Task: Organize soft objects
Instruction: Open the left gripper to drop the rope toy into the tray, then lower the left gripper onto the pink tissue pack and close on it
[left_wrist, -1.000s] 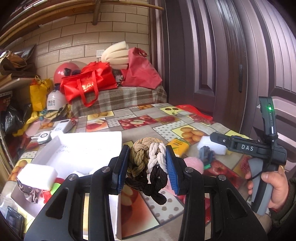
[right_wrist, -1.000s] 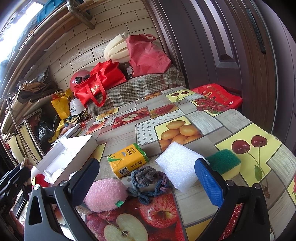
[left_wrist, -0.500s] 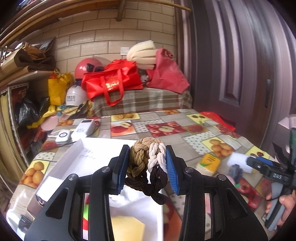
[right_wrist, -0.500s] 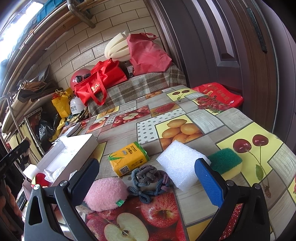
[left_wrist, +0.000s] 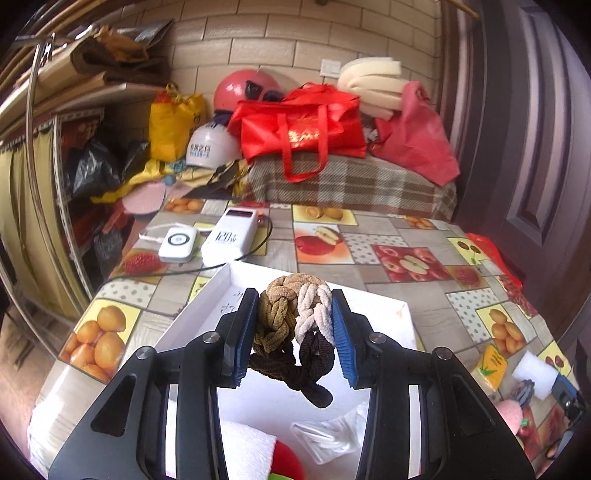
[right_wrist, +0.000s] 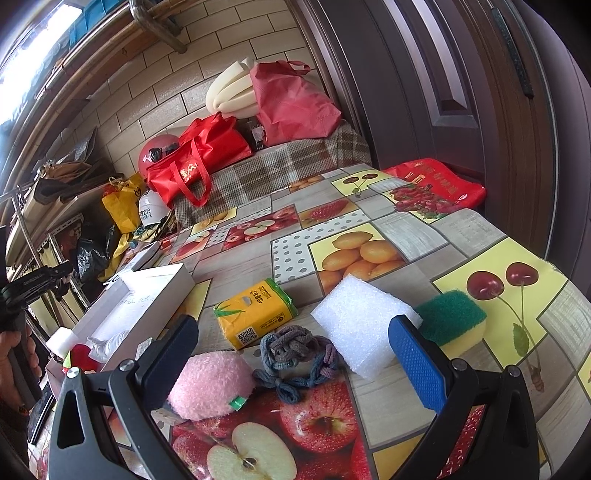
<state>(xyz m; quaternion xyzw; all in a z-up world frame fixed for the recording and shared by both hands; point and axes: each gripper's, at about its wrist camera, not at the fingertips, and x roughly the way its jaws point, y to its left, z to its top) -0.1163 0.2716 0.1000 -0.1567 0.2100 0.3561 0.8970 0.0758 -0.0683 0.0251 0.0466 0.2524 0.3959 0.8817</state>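
Note:
My left gripper (left_wrist: 293, 334) is shut on a braided rope knot (left_wrist: 291, 325) of tan, white and dark brown cord, held above the open white box (left_wrist: 376, 317). The box holds a white sponge (left_wrist: 245, 446), a red item (left_wrist: 286, 461) and a clear plastic bag (left_wrist: 325, 439). My right gripper (right_wrist: 295, 354) is open above the table, with a grey-blue braided knot (right_wrist: 295, 354) between its fingers, a pink fluffy ball (right_wrist: 212, 384) at left, a white foam block (right_wrist: 364, 325), a green-yellow sponge (right_wrist: 452, 321) and a yellow tissue pack (right_wrist: 255, 312) nearby.
A fruit-print tablecloth (right_wrist: 354, 236) covers the table. A white power bank (left_wrist: 229, 240) and a small white device (left_wrist: 177, 243) with cables lie beyond the box. Red bags (left_wrist: 299, 129), helmets and foam sit on a plaid bench behind. A dark door stands at right.
My left gripper has swung left with the braided knot, from over the table's middle to above the white box. My right gripper has stayed still and open.

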